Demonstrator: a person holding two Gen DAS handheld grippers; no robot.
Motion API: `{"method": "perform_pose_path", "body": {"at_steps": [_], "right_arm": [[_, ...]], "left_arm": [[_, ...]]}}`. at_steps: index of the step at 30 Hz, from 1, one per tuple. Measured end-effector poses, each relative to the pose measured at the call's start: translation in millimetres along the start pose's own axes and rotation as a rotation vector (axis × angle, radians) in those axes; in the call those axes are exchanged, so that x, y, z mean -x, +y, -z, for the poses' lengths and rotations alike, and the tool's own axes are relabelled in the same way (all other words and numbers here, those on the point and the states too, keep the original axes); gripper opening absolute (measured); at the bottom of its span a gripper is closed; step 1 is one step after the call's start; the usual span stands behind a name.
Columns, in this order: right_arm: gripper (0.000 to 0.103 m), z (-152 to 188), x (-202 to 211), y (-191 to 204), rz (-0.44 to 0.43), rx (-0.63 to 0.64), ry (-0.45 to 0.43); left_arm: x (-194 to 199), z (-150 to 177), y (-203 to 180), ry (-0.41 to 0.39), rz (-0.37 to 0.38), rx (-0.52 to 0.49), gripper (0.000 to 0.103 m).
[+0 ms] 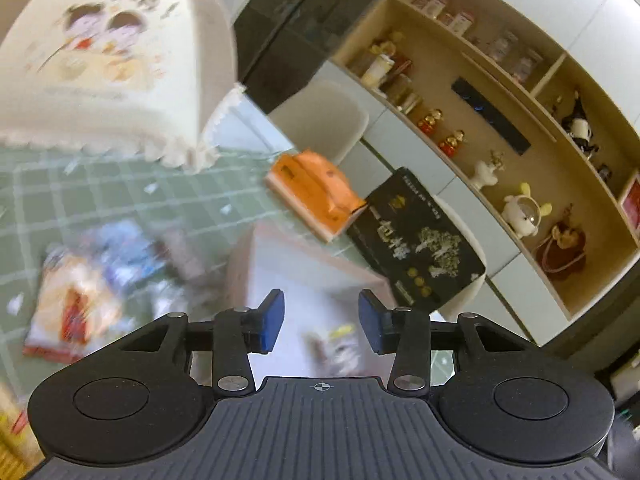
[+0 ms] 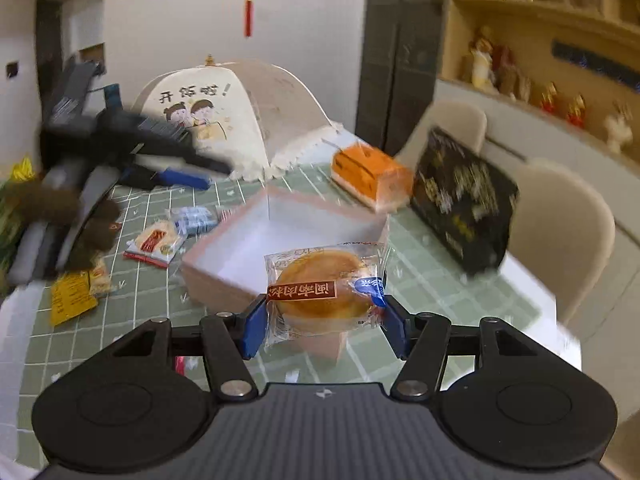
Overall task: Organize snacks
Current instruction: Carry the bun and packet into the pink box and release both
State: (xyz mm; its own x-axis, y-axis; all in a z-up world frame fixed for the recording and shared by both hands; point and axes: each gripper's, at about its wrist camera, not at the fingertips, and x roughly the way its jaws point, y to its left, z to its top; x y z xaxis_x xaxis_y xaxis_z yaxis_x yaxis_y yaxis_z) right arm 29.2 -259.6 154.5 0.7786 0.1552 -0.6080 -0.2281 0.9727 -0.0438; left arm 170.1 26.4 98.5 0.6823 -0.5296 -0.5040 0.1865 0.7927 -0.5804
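Mid-transfer: right gripper jaws pinching a clear-wrapped round golden pastry above the open pink-rimmed white box; left gripper jaws spread, empty. Next: lowering, releasing inside.

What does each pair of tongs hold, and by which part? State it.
Right tongs: the wrapped round cake, pinched across the lower part of its wrapper from both sides. Left tongs: nothing between the pads.
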Motion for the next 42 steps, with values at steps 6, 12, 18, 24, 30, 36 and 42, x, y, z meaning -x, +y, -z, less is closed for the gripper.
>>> {"method": "perform_pose_path", "body": {"at_steps": [6, 12, 18, 24, 30, 36, 42], "right_arm": [[0.071, -52, -102, 2, -0.004, -0.148, 0.049], [0.07, -67, -129, 28, -0.13, -0.216, 0.206], [0.07, -107, -124, 102, -0.326, -0.072, 0.296], [0.07, -131, -177, 161, -0.34, 0.053, 0.296], [0.07, -152, -302, 158, -0.183, -0.018, 0.364], [0.03, -155, -375, 143, -0.099, -0.084, 0.469], [0.023, -130, -320, 160, -0.265, -0.077, 0.544]], "left_arm": [[46, 12, 59, -0.066, -0.313, -0.109, 0.046], [75, -31, 161, -0.119, -0.549, 0.079, 0.046], [46, -35, 200, -0.006, -0.483, 0.053, 0.047], [61, 10, 159, 0.069, -0.408, -0.146, 0.044], [94, 52, 142, 0.101, -0.261, -0.01, 0.033], [141, 64, 139, -0.01, -0.225, 0.096, 0.033], [146, 67, 140, 0.027, -0.241, 0.089, 0.033]]}}
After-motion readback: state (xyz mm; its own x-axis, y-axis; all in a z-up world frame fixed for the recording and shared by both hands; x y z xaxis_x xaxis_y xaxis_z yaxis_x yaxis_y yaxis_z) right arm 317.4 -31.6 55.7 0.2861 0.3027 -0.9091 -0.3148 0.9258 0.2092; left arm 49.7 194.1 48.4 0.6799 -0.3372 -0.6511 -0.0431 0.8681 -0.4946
